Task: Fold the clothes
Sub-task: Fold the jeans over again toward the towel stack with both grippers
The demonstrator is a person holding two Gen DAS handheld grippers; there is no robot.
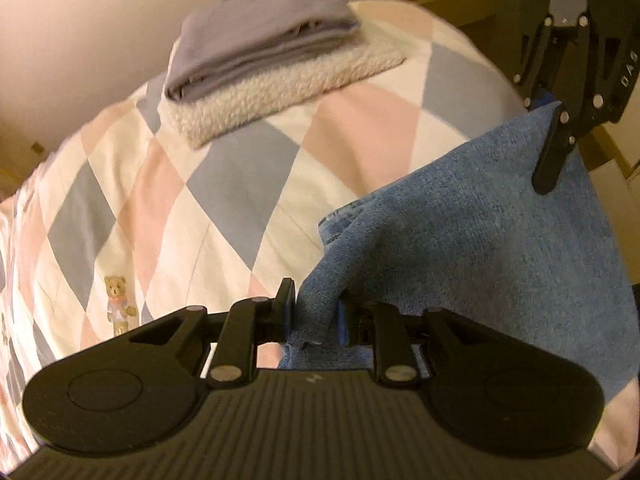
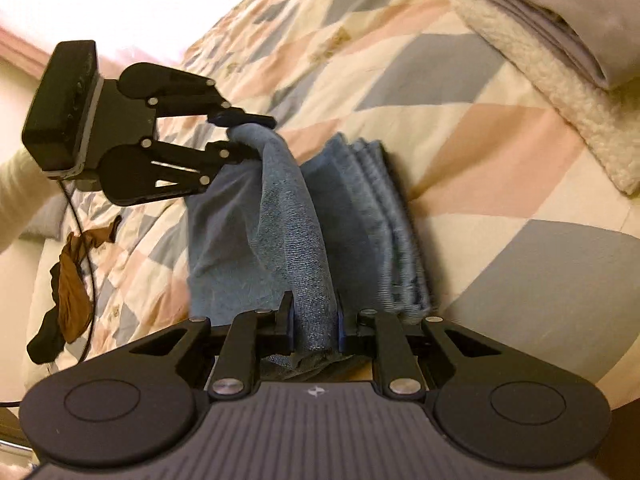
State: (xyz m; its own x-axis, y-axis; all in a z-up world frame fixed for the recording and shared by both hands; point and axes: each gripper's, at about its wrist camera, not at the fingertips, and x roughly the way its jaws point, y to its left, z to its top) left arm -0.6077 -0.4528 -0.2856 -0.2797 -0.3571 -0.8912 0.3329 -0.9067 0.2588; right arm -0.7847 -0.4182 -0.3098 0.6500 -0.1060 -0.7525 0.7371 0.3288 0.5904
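A blue denim garment [image 1: 472, 240] is lifted off the bed, stretched between both grippers. My left gripper [image 1: 316, 312] is shut on one corner of it; it also shows in the right wrist view [image 2: 244, 136], pinching the cloth. My right gripper [image 2: 316, 320] is shut on another edge of the denim garment [image 2: 288, 216]; it also shows in the left wrist view [image 1: 556, 148]. The lower part of the garment [image 2: 384, 224] lies in folded layers on the bed.
The bed has a quilt [image 1: 224, 184] with pink, grey and cream diamonds. A folded grey cloth [image 1: 256, 44] lies on a folded cream fleece [image 1: 280, 96] at the far end. A brown and black garment [image 2: 68, 240] lies crumpled at the bed's edge.
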